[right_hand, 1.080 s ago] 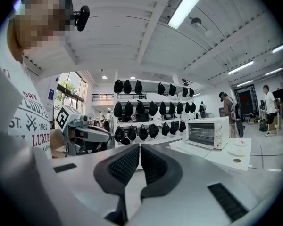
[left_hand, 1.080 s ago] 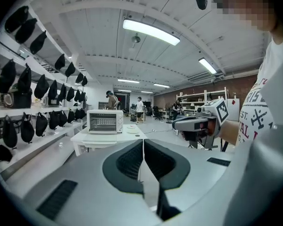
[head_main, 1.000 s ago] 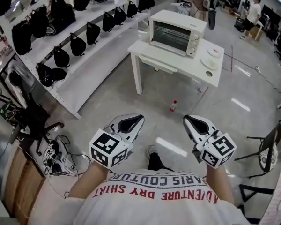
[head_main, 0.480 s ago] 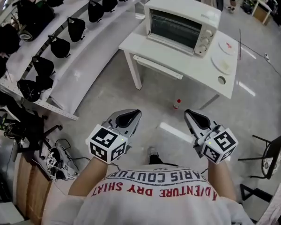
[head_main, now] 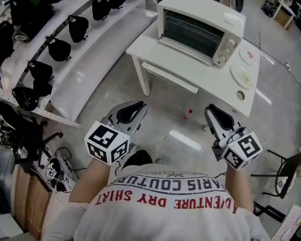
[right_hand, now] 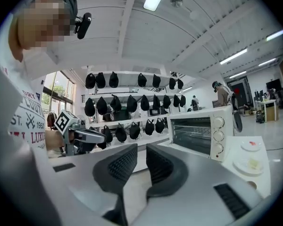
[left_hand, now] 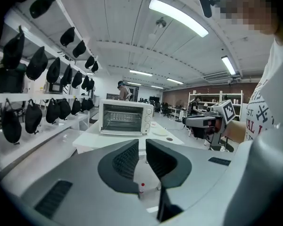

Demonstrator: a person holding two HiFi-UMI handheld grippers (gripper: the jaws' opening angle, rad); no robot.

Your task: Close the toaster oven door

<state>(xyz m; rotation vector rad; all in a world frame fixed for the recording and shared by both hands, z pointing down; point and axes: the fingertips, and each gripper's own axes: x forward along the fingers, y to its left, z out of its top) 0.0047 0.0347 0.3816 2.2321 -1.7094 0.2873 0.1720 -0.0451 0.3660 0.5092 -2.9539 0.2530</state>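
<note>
A white toaster oven (head_main: 200,15) stands on a white table (head_main: 149,50) ahead of me, also visible in the left gripper view (left_hand: 125,117) and the right gripper view (right_hand: 198,132). Its front shows a dark inside with a wire rack; I cannot tell from here how the door stands. My left gripper (head_main: 133,110) and right gripper (head_main: 216,113) are held low over the floor, well short of the table. Both point toward it, shut, with nothing between the pads (left_hand: 141,149) (right_hand: 141,152).
Two white plates (head_main: 241,77) and a small dark ring lie on the table right of the oven. A small red-capped bottle (head_main: 189,114) stands on the floor under the table. Shelves of black bags (head_main: 65,39) run along the left. A chair (head_main: 286,170) is at the right.
The table and oven have come nearer and larger in the head view as the person walked forward. Both grippers kept their pose in front of the body and stayed shut.
</note>
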